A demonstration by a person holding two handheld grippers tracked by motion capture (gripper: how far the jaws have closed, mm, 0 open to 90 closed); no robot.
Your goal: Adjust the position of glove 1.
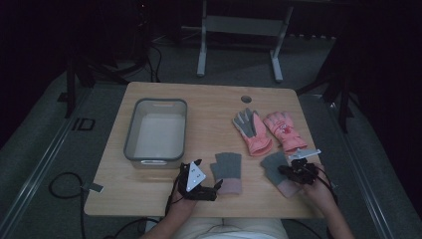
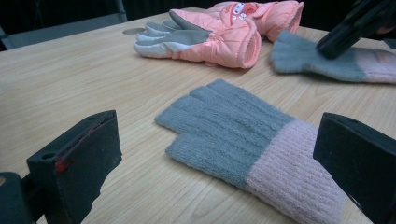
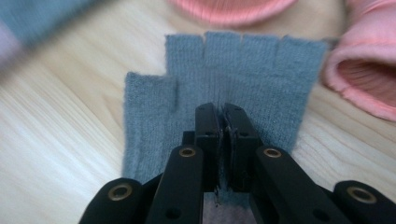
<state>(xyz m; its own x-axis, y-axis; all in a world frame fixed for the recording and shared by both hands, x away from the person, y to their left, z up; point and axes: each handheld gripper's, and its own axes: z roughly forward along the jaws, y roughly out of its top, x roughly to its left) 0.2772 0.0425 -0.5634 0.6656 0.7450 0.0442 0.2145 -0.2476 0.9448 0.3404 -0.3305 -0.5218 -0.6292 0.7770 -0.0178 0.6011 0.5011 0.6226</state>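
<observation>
Two grey knit fingerless gloves with pale pink cuffs lie near the table's front edge. My left gripper (image 1: 209,174) is open beside the left knit glove (image 1: 228,169). In the left gripper view that glove (image 2: 233,135) lies flat between the wide-apart jaws of the left gripper (image 2: 217,140), its cuff close to the right-hand jaw. My right gripper (image 1: 289,172) sits over the right knit glove (image 1: 273,163). In the right gripper view the right gripper (image 3: 222,123) has its jaws pressed together on the palm of this glove (image 3: 266,70), pinching the fabric.
Two pink padded gloves (image 1: 254,133) (image 1: 284,130) lie side by side at the back right, close to the right knit glove. A grey plastic bin (image 1: 130,134) stands at the left. A round hole (image 1: 246,99) is near the table's far edge.
</observation>
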